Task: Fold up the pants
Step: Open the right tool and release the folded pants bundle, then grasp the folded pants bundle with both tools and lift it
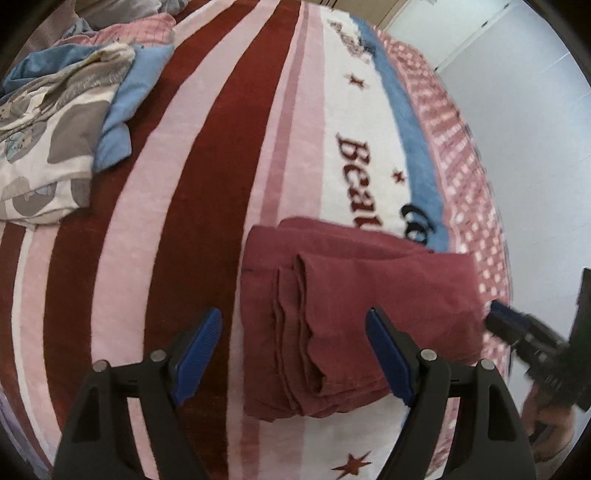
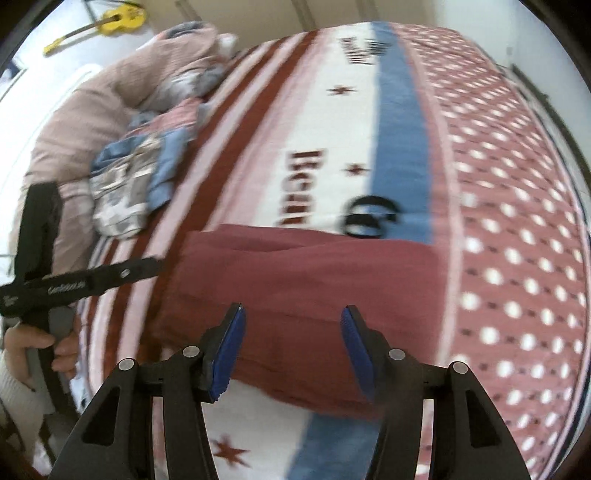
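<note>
Left wrist view
- Pants: dark red, folded into a thick stack, lower centre-right of the frame, on the striped blanket of the bed.
- Layered edges: the stacked folds face the lower left of the frame, near the middle of the claw gap.
- Left claw: jaws wide apart and empty; the stack's near left corner shows between and beyond the blue pads, and no pad touches the cloth.
- Right claw: enters from the right edge, its tip at the stack's right border; contact cannot be told through the blur.
- Other laundry: patterned and blue cloth, upper left, well apart from the pants.

Right wrist view
- Pants: a broad red slab across the centre of the frame, its near edge passing under the claw.
- Right claw: jaws partly open, nothing pinched; the cloth lies beyond the pads, apparently released.
- Left claw: dark bar at the left, pointing at the stack's left end; a hand grips its handle at lower left.
- Guitar: yellow, upper left, on the floor.

Handling (judgement)
- Weight: light.
- Stiffness: soft and limp; the layers will likely slide or spring open if pulled singly.
- Grip point: pinch all layers together at a folded edge or corner, one claw at each end.
</note>
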